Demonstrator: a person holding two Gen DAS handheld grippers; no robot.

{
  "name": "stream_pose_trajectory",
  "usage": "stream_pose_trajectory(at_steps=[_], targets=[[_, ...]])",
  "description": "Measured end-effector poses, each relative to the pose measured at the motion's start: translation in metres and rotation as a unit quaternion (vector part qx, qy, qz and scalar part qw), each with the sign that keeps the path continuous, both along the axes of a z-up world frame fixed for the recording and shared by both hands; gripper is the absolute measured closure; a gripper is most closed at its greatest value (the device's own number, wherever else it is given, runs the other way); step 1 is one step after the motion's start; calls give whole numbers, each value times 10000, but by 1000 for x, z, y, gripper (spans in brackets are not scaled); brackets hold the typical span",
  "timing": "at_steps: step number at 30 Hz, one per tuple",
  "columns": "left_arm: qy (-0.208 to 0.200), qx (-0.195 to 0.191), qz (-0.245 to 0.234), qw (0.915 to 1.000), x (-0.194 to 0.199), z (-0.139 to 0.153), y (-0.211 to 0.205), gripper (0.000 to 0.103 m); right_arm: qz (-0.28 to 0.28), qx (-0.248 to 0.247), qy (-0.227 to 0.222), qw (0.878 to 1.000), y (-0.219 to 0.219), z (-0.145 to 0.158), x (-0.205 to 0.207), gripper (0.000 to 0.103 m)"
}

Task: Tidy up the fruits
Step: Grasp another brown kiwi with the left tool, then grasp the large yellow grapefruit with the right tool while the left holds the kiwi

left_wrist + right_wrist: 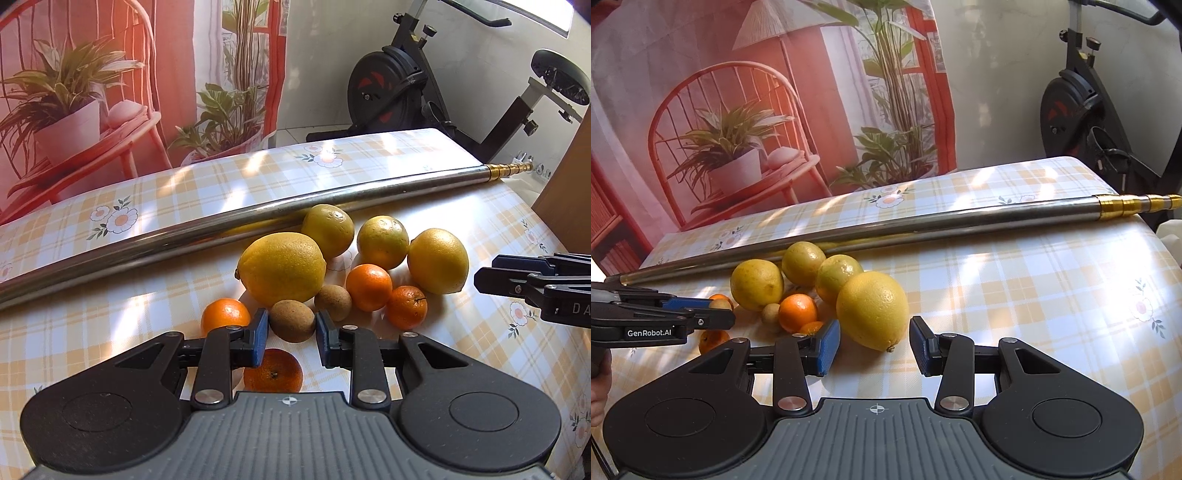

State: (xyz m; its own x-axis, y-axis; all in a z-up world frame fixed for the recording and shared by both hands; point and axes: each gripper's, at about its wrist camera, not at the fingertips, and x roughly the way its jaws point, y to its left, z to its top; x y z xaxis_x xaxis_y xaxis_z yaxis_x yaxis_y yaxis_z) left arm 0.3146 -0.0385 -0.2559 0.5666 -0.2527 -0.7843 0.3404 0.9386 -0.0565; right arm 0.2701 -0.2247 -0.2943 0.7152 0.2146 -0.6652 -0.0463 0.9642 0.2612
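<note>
The fruits lie in one loose cluster on the counter [110, 302], which is covered with a yellow-and-white checked cloth printed with daisies. Just behind them runs a long steel pole with a brass tip [229, 221]; the rearmost yellow-green citrus [328, 229] sits against it, so the pole probably acts as a backstop that keeps round fruit from rolling off.

The left gripper [291, 332] is spread to a moderate width, its blue pads on either side of a small brown oval fruit [291, 320], apart from its skin and holding nothing. That framing suggests the brown fruit is the next pick. A second brown fruit [333, 301] lies just beside it, with small bright orange mandarins [368, 287] around them, one of them [272, 371] lying below the left gripper.

The right gripper [874, 341] stands wide and empty, lined up on the large yellow lemon [872, 309] at the near edge of the pile on its side. The lemon lies between its pads without visible contact. Taking the outer fruit first looks sensible, since it avoids disturbing the touching ones behind.

No sorting by kind is apparent yet; the bare counter to the right offers room for separate groups.
</note>
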Motion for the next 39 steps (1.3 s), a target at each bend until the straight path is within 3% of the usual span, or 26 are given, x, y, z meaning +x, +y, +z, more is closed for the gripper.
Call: stream_pose_trajectory(at_steps=[11,20,39], targets=[[-242,-396,321,9984,-28,24,32,74,268,-351,28,9990,13,-4,31,56],[-223,-566,467,9971,-43,23,55,74,223,-212,216,9993,13,-17,48,52],[-151,-748,525,9957,-62,23,72,74,-43,-16,284,9996,7,-14,27,52]])
